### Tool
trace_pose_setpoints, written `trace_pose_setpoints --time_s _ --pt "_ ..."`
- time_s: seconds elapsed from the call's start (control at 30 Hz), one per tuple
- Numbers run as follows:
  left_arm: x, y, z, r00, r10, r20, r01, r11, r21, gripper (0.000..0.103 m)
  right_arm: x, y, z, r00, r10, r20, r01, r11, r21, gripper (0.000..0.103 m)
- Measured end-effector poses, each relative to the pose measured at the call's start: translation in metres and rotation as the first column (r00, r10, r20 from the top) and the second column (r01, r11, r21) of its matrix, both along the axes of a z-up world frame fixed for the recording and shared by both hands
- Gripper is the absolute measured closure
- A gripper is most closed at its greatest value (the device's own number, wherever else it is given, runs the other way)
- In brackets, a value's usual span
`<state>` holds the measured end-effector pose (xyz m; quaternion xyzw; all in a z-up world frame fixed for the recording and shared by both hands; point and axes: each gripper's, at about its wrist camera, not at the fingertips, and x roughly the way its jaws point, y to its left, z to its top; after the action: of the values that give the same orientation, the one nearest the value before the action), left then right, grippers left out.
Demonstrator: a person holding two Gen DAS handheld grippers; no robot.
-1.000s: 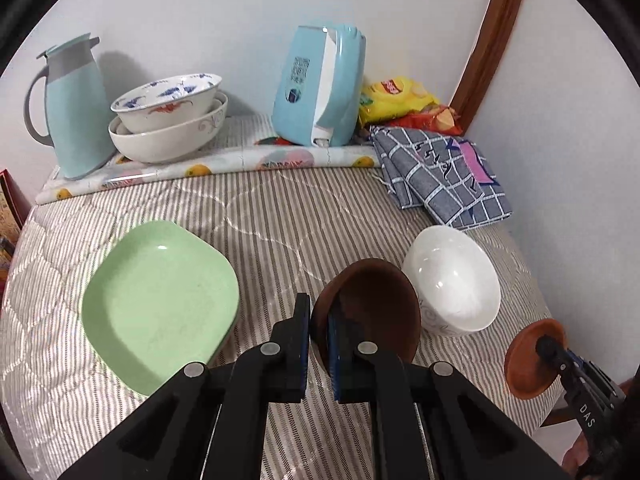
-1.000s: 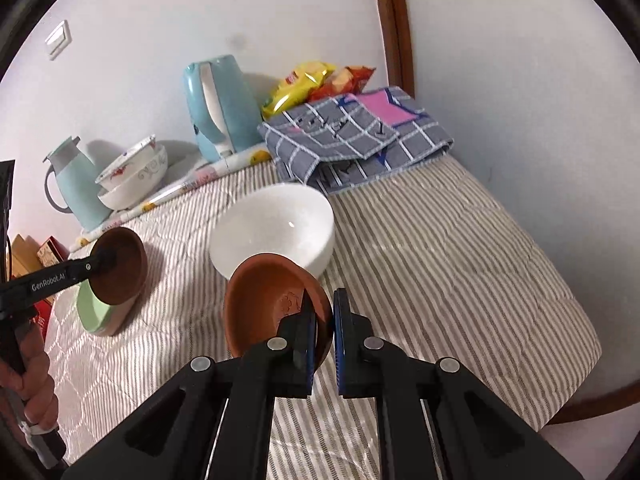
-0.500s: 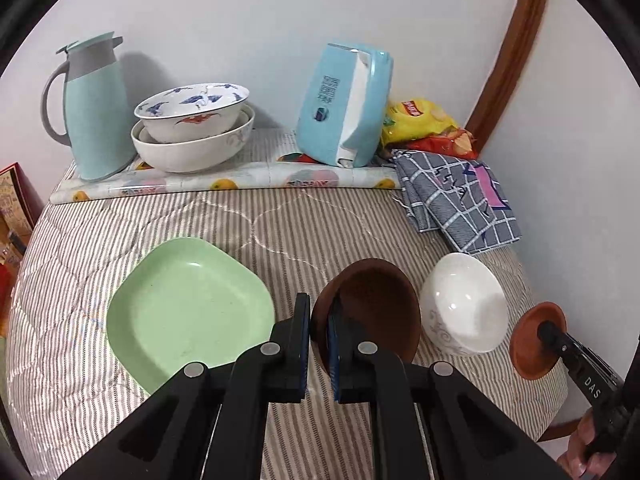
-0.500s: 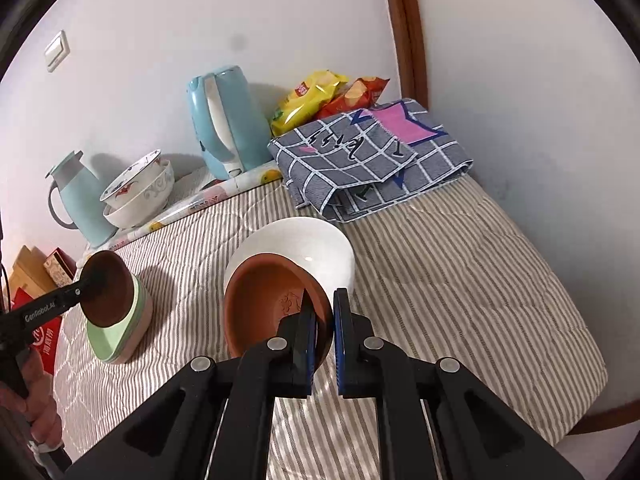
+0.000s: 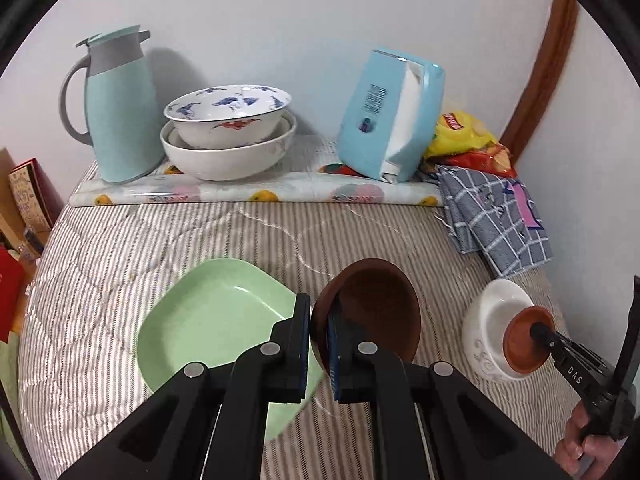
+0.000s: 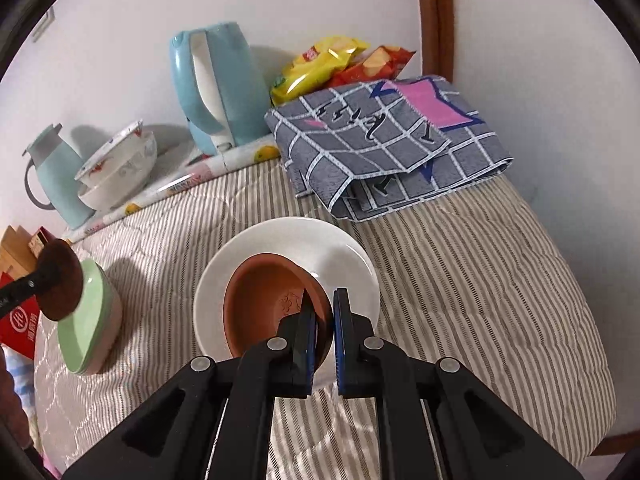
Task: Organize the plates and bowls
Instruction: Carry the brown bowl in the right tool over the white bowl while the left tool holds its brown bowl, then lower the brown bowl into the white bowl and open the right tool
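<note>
My left gripper (image 5: 319, 320) is shut on the rim of a dark brown bowl (image 5: 376, 312), held tilted just right of the green square plate (image 5: 216, 320) on the striped cloth. In the right wrist view that brown bowl (image 6: 60, 280) hangs over the green plate (image 6: 86, 320). My right gripper (image 6: 324, 316) is shut on the rim of a terracotta bowl (image 6: 268, 308), which hangs over the mouth of the white bowl (image 6: 344, 252). The left wrist view shows the terracotta bowl (image 5: 524, 344) at the white bowl (image 5: 484, 332).
At the back stand a pale blue jug (image 5: 116, 108), two stacked patterned bowls (image 5: 228, 132), a blue kettle (image 5: 392, 116) and snack bags (image 5: 468, 136). A folded checked cloth (image 6: 396, 140) lies at the right. A hand (image 5: 588, 440) holds the right gripper.
My right gripper carried the terracotta bowl from beside the white bowl to over its mouth. My left gripper moved with the brown bowl toward the green plate.
</note>
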<state>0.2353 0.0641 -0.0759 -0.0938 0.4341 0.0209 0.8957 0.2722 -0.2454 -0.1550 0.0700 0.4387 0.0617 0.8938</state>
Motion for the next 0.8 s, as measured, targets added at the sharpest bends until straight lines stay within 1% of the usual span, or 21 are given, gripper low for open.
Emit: trace_pose_setpoints --time_s 0.07,0.17,0.43,0.57,0.7,0.8 --pt "0.003 0.004 -0.002 1.0 0.017 0.0 -0.017 1.0 0.017 0.095 0.006 0.002 -0.005 1.0 0.014 -0.013 -0.014 1.0 0.002 0.095" --pt "0.006 0.011 -0.005 1.0 0.022 -0.004 -0.022 1.0 -0.011 0.095 0.013 0.007 -0.012 0.999 0.021 -0.03 -0.021 1.0 -0.015 0.095" --pt "0.012 0.017 -0.01 1.0 0.024 -0.008 -0.024 1.0 -0.012 0.095 0.026 0.016 -0.025 0.997 0.032 -0.072 -0.034 0.999 -0.033 0.095" --pt "0.015 0.021 -0.012 0.999 0.037 -0.008 -0.037 0.999 0.01 0.095 0.031 0.019 -0.028 0.996 0.037 -0.087 -0.041 0.998 -0.049 0.095" --pt "0.016 0.028 -0.014 0.999 0.046 -0.009 -0.046 0.999 -0.002 0.095 0.036 0.018 -0.031 0.993 0.044 -0.108 -0.051 0.997 -0.055 0.095" --pt "0.017 0.032 -0.017 0.999 0.048 -0.013 -0.048 0.999 -0.007 0.095 0.04 0.02 -0.032 0.991 0.057 -0.12 -0.069 0.993 -0.095 0.095"
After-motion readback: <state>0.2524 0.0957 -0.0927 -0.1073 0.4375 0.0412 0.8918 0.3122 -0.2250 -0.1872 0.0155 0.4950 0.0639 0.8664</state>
